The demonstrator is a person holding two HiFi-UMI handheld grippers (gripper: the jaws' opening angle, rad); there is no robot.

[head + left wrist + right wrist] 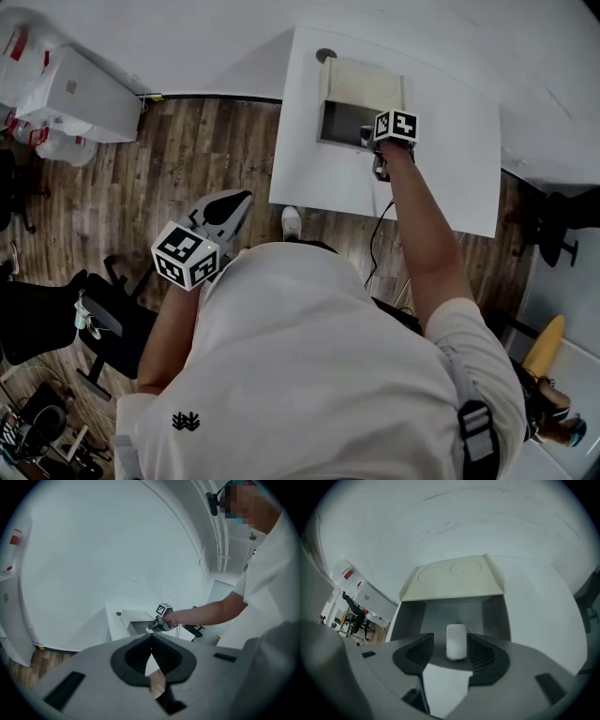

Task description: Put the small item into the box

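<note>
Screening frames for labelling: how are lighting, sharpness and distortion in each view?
Head view: even light, fisheye warp toward the edges, box interior shadowed. Left gripper view: dark round vignette, close foreground soft. Right gripper view: strong barrel distortion, small white item clear against the shaded box.

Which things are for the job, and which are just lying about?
For the job: small white item, open box, right tool.
Just lying about: black chair, white cabinet, yellow object, idle left tool.
</note>
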